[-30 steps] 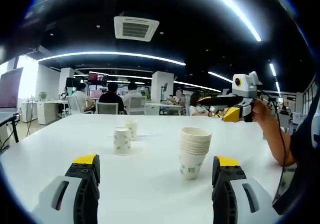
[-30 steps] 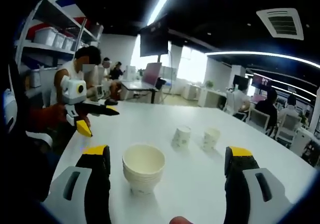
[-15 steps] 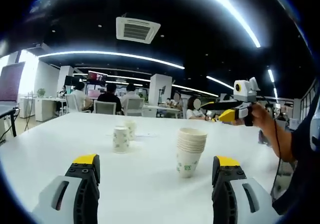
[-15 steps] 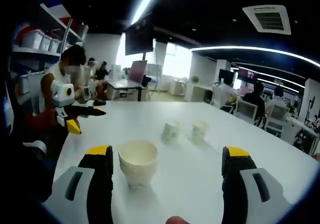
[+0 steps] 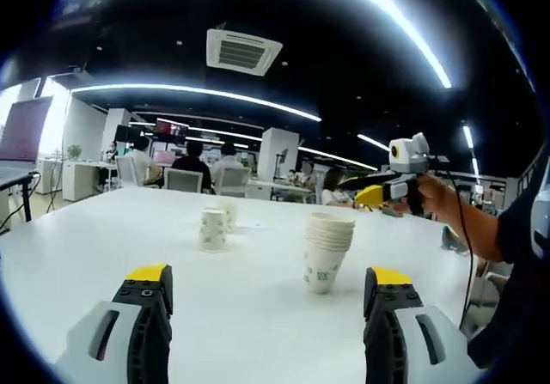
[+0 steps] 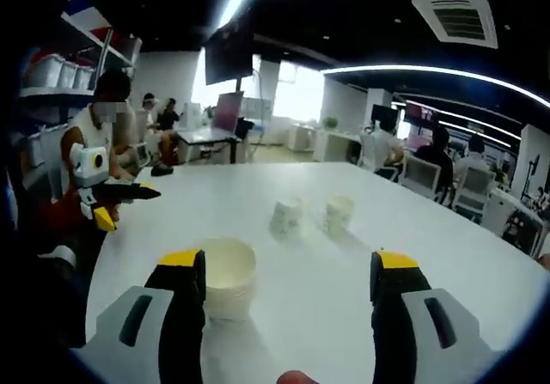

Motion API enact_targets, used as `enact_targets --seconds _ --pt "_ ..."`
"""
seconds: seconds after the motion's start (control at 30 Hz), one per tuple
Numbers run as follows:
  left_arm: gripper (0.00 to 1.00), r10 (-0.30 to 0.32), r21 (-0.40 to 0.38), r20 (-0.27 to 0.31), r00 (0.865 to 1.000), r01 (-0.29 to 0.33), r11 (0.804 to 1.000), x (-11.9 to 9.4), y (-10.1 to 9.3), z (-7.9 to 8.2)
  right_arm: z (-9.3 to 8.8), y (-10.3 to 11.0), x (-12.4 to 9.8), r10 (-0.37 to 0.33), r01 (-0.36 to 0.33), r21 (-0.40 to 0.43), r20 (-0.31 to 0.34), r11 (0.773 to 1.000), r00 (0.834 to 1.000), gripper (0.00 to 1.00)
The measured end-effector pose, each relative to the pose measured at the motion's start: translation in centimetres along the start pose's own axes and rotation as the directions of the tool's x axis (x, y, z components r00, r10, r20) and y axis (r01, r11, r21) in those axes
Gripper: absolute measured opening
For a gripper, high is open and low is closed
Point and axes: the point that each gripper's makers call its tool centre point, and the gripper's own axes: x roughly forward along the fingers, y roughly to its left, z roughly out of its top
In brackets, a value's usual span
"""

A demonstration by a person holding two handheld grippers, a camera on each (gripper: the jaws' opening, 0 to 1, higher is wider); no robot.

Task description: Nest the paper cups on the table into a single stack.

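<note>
Left gripper (image 5: 262,332): jaws wide apart, nothing between them, hovering over bare surface (image 5: 77,264). Ahead and slightly toward the right jaw, the stack (image 5: 326,251) of nested cups, upright, well short of contact. Further ahead, toward the left jaw, a printed cup (image 5: 212,229) with a second cup (image 5: 229,216) just behind it, partly hidden; touching or apart, cannot tell. Off to the right, raised above the surface, the right gripper (image 5: 365,191) in a hand (image 5: 430,197).

Right gripper (image 6: 288,315): jaws likewise spread and empty. Stack (image 6: 228,277) just inside the left jaw, partly hidden behind it; contact cannot be told. Beyond, roughly centred between the jaws, the two loose cups (image 6: 288,216) (image 6: 340,214) side by side, well apart from the stack. Far left, the left gripper (image 6: 116,202), held low near the surface edge.

Paper cups: very light, thin-walled, easily crushed or tipped. Best taken at mid-wall with a gentle squeeze, or across the stiffer rolled rim; the stack probably firmer but top-heavy. Likely next: loose cups still to be nested.
</note>
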Motion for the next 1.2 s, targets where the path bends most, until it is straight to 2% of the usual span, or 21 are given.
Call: enact_targets --seconds 0.1,0.2,0.43,0.67,0.77,1.03,1.2 --pt "0.98 0.001 -0.011 0.0 1.0 -0.001 1.0 -0.1 0.0 -0.3 -0.2 -0.7 0.7 -0.009 0.009 0.017 -0.012 1.0 1.0 0.81" --pt "0.98 0.001 -0.014 -0.001 1.0 -0.001 1.0 -0.1 0.1 -0.7 -0.5 -1.3 1.5 -0.015 0.015 0.014 -0.028 1.0 0.999 0.77" --pt "0.98 0.002 -0.034 -0.009 1.0 -0.002 0.999 -0.2 0.4 -2.0 -1.2 -3.3 3.9 -0.032 0.033 0.002 -0.05 0.999 0.998 0.75" --pt "0.98 0.016 -0.014 0.004 1.0 -0.016 1.0 -0.2 0.8 -2.5 -1.7 -5.7 6.6 -0.043 0.042 -0.009 -0.067 0.999 0.997 0.71" --pt "0.98 0.015 -0.015 -0.004 1.0 -0.015 1.0 -0.1 0.8 -2.8 -1.8 -6.5 8.1 -0.032 0.033 0.014 -0.072 0.999 0.997 0.7" --pt "0.98 0.03 -0.034 -0.022 0.999 -0.031 0.999 0.1 1.2 -3.9 -2.5 -7.9 11.9 -0.017 0.017 -0.009 -0.104 1.0 0.994 0.68" --pt "0.98 0.054 -0.046 -0.006 0.999 -0.054 0.997 0.1 1.7 -4.0 -3.3 -8.7 14.1 -0.01 0.009 -0.009 -0.122 1.0 0.992 0.67"
